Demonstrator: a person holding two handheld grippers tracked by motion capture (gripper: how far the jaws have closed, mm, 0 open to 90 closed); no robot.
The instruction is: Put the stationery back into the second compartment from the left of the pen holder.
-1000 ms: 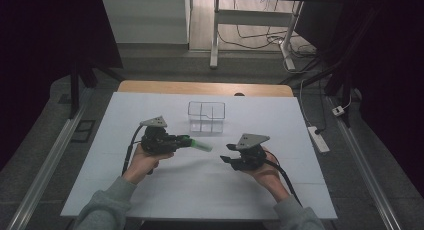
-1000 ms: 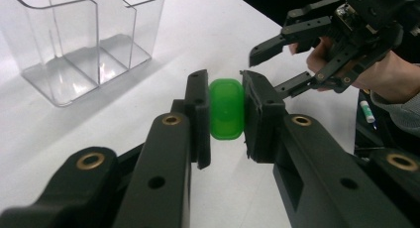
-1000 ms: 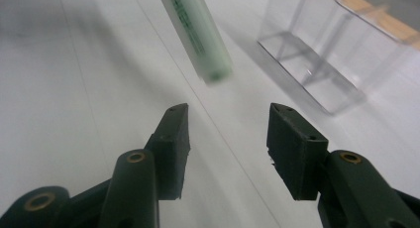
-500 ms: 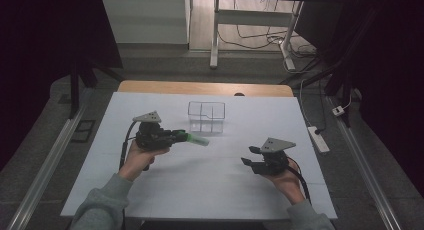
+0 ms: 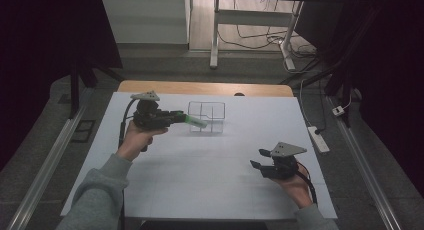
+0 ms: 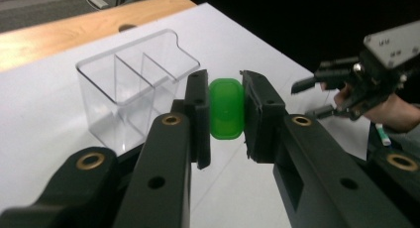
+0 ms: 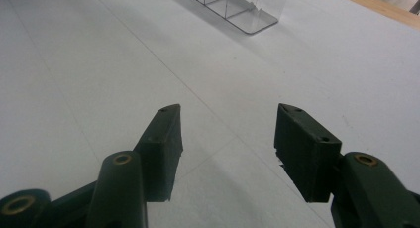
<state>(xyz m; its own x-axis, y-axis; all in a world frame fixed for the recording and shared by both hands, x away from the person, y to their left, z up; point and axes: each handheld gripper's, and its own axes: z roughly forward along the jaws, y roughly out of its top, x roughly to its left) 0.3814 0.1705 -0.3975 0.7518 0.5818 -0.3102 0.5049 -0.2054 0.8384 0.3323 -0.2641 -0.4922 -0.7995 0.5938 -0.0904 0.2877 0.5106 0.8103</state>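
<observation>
My left gripper (image 5: 179, 117) is shut on a green plastic object (image 5: 196, 122), an oblong thing that sticks out of the jaws toward a clear divided container (image 5: 206, 116). In the left gripper view the green object (image 6: 227, 108) is pinched between both pads, with the container (image 6: 130, 89) just behind and to the left. It hangs above the table beside the container's near-left wall. My right gripper (image 5: 257, 159) is near the table's front right, open; its jaws (image 7: 228, 134) have just been opening, with only bare white surface between them. It also shows far off as the right gripper (image 6: 304, 96).
A white sheet (image 5: 210, 190) covers the table, with a wooden strip (image 5: 200, 87) at its back edge. The clear container (image 7: 237, 7) stands mid-back. A power strip (image 5: 320, 138) lies on the floor at the right. A small white-and-green stick end (image 6: 382, 134) shows by the right hand.
The left gripper has lifted and drifted back toward the container with the green object. The right gripper has pulled away to the right and front, and its jaws have spread wider.
</observation>
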